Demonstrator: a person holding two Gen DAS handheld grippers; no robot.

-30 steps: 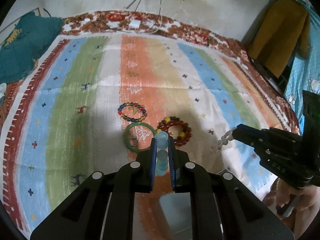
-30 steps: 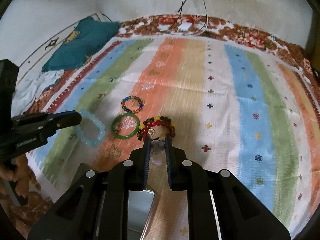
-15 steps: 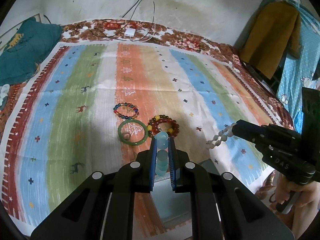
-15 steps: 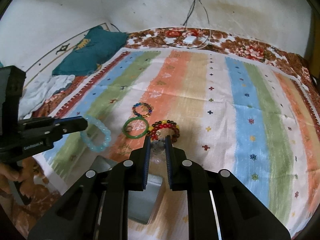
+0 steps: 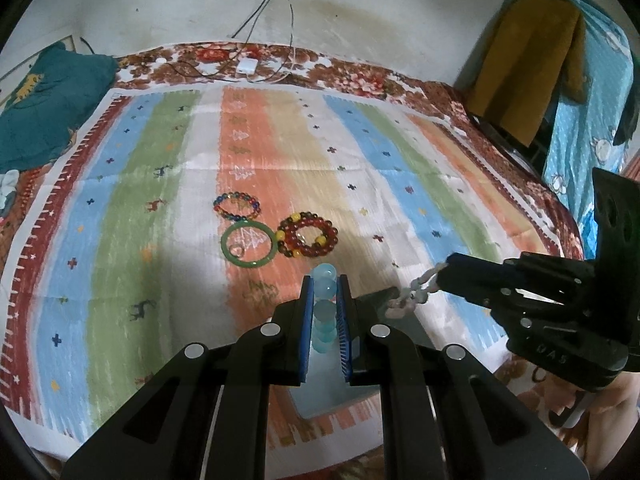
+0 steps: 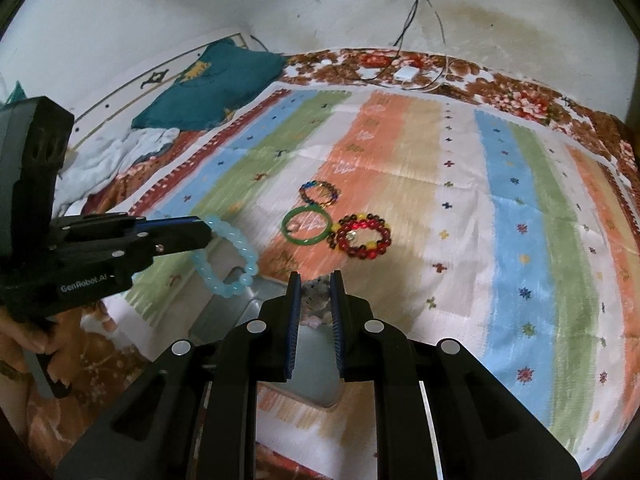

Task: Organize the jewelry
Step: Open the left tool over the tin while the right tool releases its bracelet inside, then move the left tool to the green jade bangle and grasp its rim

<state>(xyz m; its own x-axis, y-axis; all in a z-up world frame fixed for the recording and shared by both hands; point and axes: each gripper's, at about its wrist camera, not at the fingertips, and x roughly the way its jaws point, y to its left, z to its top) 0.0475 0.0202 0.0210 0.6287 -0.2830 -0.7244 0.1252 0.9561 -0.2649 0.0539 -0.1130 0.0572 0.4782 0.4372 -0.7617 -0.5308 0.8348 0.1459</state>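
Note:
My left gripper point(image 5: 325, 280) is shut on a pale blue bead bracelet point(image 5: 324, 312); in the right wrist view that bracelet point(image 6: 226, 260) hangs from its tips above a grey metal box point(image 6: 240, 304). My right gripper point(image 6: 314, 280) is shut on a pale pink-white bead bracelet point(image 6: 316, 300), which shows dangling in the left wrist view point(image 5: 416, 294). On the striped cloth lie a green bangle point(image 5: 248, 246), a red and yellow bead bracelet point(image 5: 308, 236) and a multicoloured bead bracelet point(image 5: 237, 206).
The grey box point(image 5: 332, 384) sits at the near edge of the cloth under both grippers. A teal pillow point(image 5: 44, 108) lies far left. A white charger with cables point(image 5: 246, 66) lies at the back. Hanging clothes point(image 5: 532, 68) are at the right.
Both grippers have risen and drawn back toward the near edge with their bracelets, now above the grey box. The three bracelets on the cloth have not moved.

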